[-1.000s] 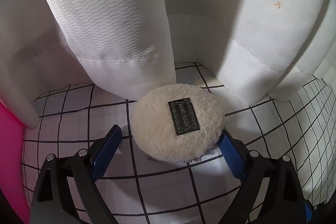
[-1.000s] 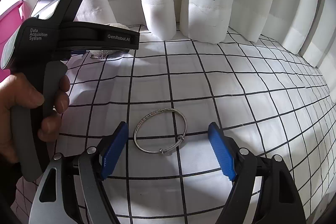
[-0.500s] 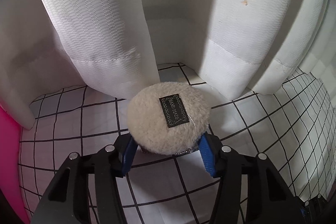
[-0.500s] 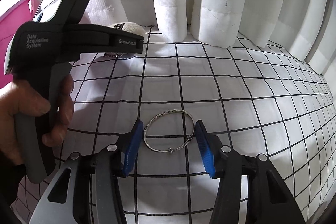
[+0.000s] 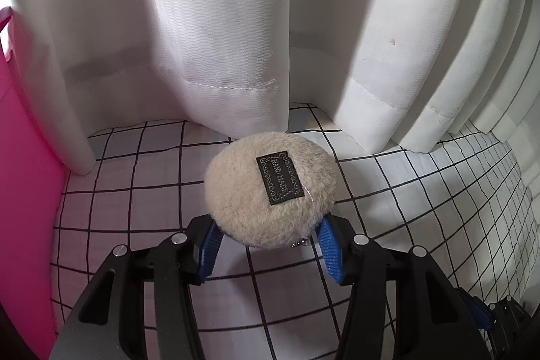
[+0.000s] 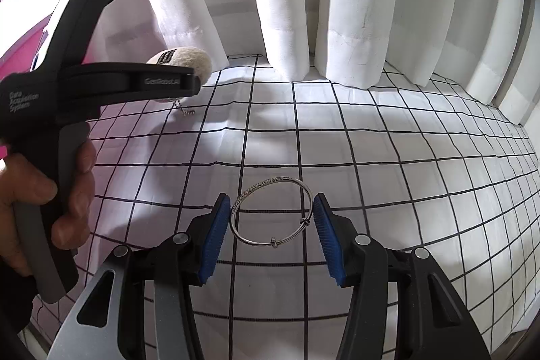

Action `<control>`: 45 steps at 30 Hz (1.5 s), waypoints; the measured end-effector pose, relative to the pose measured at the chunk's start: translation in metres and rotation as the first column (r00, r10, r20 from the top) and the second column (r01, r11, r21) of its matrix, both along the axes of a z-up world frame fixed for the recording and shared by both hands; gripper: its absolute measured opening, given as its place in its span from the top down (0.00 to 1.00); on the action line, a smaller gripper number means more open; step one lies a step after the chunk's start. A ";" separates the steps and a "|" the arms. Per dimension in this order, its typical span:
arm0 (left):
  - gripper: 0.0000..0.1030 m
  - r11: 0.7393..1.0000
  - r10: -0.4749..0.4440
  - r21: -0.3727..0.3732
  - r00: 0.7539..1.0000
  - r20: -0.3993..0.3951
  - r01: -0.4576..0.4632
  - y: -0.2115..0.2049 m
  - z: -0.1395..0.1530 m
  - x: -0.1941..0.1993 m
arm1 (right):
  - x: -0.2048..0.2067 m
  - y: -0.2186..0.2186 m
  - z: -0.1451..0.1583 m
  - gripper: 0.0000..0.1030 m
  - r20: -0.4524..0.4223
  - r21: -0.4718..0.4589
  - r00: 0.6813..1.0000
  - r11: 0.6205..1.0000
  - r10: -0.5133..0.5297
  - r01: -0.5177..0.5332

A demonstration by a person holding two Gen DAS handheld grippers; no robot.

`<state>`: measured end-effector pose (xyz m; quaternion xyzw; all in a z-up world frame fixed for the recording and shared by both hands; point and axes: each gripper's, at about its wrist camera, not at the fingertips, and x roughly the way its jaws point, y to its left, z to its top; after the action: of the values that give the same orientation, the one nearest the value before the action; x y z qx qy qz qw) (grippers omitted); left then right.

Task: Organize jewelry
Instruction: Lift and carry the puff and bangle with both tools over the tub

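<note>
Left gripper (image 5: 268, 240): we have it clamped on the pouch (image 5: 270, 188) — both blue pads press into its near edge. A second ago the jaws stood wide with the pouch loose between them.
Pouch: round, fluffy, beige, with a black label (image 5: 279, 177) on top. In the right wrist view it (image 6: 189, 63) sits tilted and raised off the cloth (image 6: 371, 157), a short bead chain (image 6: 184, 110) dangling beneath; earlier it lay flat by the curtain (image 5: 219, 39).
Right gripper (image 6: 271, 226): we have narrowed it round the bangle (image 6: 271, 213). The left pad touches the ring's rim; whether the right pad touches we cannot tell. A second ago both pads were well clear of it.
Bangle: thin, silver, lying flat on the checked cloth between the right pads — same spot as before.
Left hand (image 6: 44, 198): wrapped round the left gripper's handle, at the left edge of the right wrist view.
Pink bin (image 5: 23, 157): at the far left, beside the curtain.
</note>
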<state>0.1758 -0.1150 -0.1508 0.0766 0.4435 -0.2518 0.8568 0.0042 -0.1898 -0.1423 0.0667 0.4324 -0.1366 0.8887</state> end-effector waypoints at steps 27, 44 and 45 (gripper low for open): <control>0.52 0.963 0.240 -0.164 0.956 0.171 -0.213 0.106 0.171 -0.080 | -0.007 0.036 0.139 0.52 0.176 -0.107 0.933 0.948 0.315 -0.300; 0.52 0.816 0.577 -0.175 0.767 0.280 -0.551 0.256 0.240 -0.094 | 0.079 0.165 0.207 0.52 0.307 -0.123 0.709 0.765 0.635 -0.633; 0.52 0.803 0.595 -0.175 0.755 0.276 -0.569 0.265 0.238 -0.094 | 0.086 0.174 0.208 0.52 0.304 -0.120 0.697 0.752 0.650 -0.649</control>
<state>0.0820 0.1497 0.0870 -0.0600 0.2912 0.0255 0.9544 0.0904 -0.0163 0.0653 -0.0699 0.2746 0.1976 0.9384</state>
